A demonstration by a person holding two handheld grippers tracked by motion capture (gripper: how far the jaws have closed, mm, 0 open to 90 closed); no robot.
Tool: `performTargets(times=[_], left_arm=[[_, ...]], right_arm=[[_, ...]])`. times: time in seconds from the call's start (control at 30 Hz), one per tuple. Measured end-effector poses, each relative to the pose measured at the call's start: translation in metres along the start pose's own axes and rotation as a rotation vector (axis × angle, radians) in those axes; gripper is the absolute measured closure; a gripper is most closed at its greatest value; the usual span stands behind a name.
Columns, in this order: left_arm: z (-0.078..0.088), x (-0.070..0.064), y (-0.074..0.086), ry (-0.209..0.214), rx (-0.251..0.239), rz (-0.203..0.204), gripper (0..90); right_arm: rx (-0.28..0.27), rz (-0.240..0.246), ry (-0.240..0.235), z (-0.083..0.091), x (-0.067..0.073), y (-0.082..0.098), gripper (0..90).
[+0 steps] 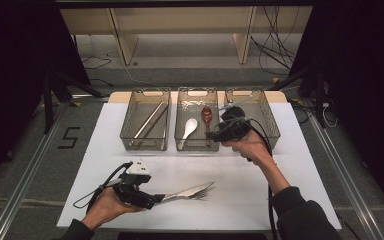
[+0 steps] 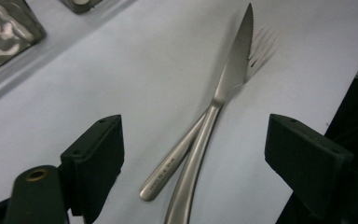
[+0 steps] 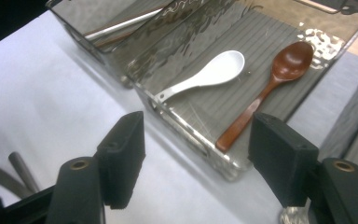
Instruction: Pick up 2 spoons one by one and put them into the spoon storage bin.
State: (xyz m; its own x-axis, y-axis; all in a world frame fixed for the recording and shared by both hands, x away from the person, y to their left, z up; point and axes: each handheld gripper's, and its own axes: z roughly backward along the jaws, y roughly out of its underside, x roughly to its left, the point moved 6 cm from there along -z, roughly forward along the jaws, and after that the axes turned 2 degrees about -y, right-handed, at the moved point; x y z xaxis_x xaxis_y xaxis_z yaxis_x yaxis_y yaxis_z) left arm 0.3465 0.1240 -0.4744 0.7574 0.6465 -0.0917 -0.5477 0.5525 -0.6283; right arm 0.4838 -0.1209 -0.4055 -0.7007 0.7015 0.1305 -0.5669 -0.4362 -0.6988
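Observation:
A steel knife (image 1: 190,189) and a fork (image 1: 206,194) lie crossed on the white table near its front. My left gripper (image 1: 155,199) rests at their handle ends. In the left gripper view its jaws stand wide on either side of the handles without touching them, with the knife (image 2: 235,70) lying over the fork (image 2: 262,44). My right gripper (image 1: 212,135) hovers at the near edge of the middle bin (image 1: 196,148), open and holding nothing. Past its jaws (image 3: 198,140) lie a white spoon (image 3: 214,72) and a wooden spoon (image 3: 284,70) in that bin (image 3: 186,135).
Three clear bins stand in a row at the back of the table. The left bin (image 1: 145,148) holds chopsticks (image 1: 150,120); the right bin (image 1: 267,117) sits behind my right hand. Cables trail from both grippers. Bare tabletop (image 1: 245,185) lies between bins and cutlery.

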Motion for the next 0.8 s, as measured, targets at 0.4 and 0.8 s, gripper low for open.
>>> performTargets(times=[0.4, 0.8], left_arm=[[-0.008, -0.007, 0.006, 0.018, 0.09, -0.002, 18.9], [-0.014, -0.011, 0.011, -0.002, 0.156, -0.04, 23.1]], right_arm=[[-0.086, 0.018, -0.042, 0.033, 0.014, 0.047, 33.3], [-0.082, 0.011, -0.051, 0.04, 0.022, 0.083, 32.8]])
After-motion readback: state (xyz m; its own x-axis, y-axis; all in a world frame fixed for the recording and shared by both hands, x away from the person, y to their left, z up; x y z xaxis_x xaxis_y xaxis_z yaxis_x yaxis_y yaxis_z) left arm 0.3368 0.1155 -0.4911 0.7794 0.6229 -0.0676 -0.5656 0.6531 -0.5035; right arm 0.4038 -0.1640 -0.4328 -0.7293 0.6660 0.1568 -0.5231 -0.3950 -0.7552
